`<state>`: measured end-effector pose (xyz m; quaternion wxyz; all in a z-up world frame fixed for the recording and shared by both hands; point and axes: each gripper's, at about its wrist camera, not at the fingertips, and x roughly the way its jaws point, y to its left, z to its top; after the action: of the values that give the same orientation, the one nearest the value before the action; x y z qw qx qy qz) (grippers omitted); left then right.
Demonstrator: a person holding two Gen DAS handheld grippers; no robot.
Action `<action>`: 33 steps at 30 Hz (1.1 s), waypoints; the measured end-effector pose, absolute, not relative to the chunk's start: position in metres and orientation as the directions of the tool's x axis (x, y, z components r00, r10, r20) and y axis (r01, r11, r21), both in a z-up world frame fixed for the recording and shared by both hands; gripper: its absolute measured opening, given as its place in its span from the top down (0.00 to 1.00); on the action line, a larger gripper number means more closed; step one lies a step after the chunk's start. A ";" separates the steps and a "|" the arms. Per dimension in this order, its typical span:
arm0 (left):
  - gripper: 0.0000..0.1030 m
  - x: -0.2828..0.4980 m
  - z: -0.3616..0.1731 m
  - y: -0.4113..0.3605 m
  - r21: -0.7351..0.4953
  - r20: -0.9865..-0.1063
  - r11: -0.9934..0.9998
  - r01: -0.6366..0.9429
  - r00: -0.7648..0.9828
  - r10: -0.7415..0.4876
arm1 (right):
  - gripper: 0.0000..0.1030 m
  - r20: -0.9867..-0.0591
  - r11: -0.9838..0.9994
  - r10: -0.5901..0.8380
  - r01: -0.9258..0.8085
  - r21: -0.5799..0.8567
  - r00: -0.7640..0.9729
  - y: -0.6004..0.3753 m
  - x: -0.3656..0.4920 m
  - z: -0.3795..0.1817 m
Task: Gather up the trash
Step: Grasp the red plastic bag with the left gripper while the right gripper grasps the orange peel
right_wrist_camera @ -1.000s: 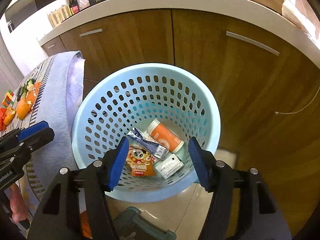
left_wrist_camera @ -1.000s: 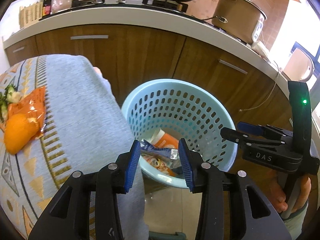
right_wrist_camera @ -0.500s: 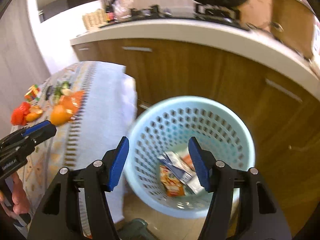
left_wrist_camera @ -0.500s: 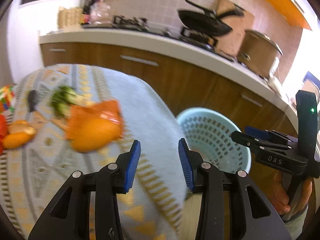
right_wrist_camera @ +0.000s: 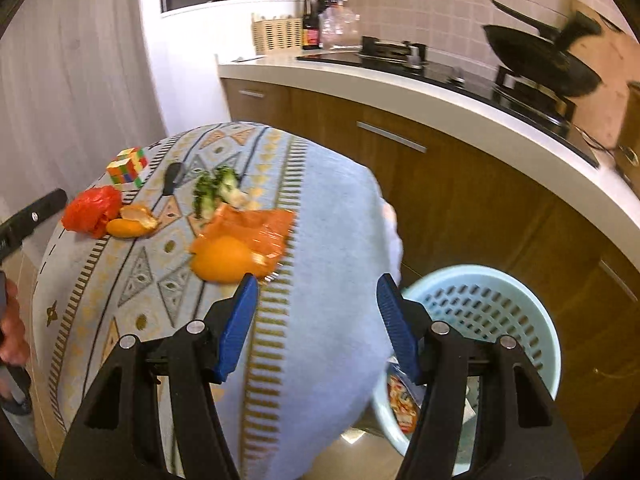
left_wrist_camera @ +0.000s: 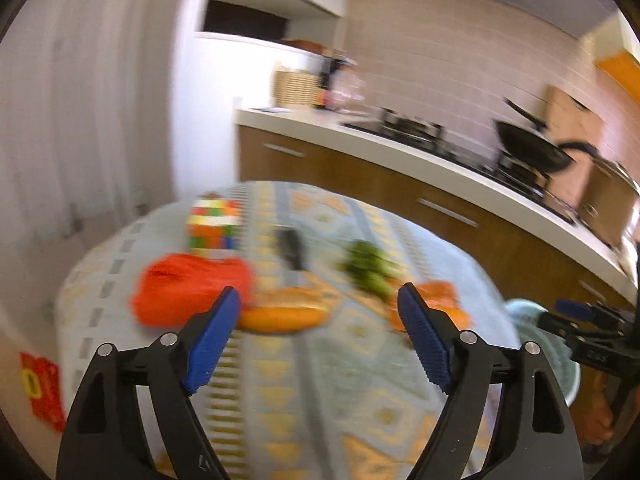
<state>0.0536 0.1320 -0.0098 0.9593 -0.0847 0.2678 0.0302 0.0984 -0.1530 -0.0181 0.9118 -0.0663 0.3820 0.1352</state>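
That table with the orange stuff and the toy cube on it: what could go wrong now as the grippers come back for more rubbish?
The orange wrapper and the orange on it lie near where the cloth drops off; a clumsy grab might nudge them to the floor, missing the basket. The puzzle cube and a black tool sit among the scraps and could be binned by mistake.

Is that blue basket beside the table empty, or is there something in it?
Not empty. The right wrist view shows the blue basket holding at least one colourful wrapper near its bottom; the rest of its inside is hidden.
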 end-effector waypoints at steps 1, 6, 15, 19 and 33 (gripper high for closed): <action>0.24 0.054 -0.008 0.145 -0.154 -0.521 0.980 -0.128 0.853 0.029 | 0.44 -0.716 0.953 0.199 -0.304 -0.019 0.669 -0.147 0.101 -0.018; 0.23 0.062 -0.007 0.191 -0.180 -0.527 0.960 -0.215 0.845 0.091 | 0.44 -0.719 0.944 0.210 -0.330 -0.028 0.662 -0.125 0.107 -0.017; 0.23 0.096 -0.047 0.236 -0.135 -0.600 0.911 -0.389 0.764 0.237 | 0.44 -0.726 0.937 0.205 -0.346 -0.048 0.656 -0.107 0.114 -0.019; 0.26 0.104 -0.068 0.249 -0.249 -0.640 0.899 -0.360 0.758 0.125 | 0.44 -0.734 0.935 0.199 -0.349 -0.054 0.649 -0.103 0.117 -0.024; 0.83 0.107 -0.086 0.235 -0.259 -0.649 0.921 -0.290 0.759 0.057 | 0.44 -0.743 0.939 0.249 -0.343 0.028 0.621 -0.099 0.150 -0.049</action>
<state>0.1073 0.2348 -0.0863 0.9214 -0.1746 0.3341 0.0941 0.1495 -0.0990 -0.0487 0.8984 -0.0585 0.4029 0.1649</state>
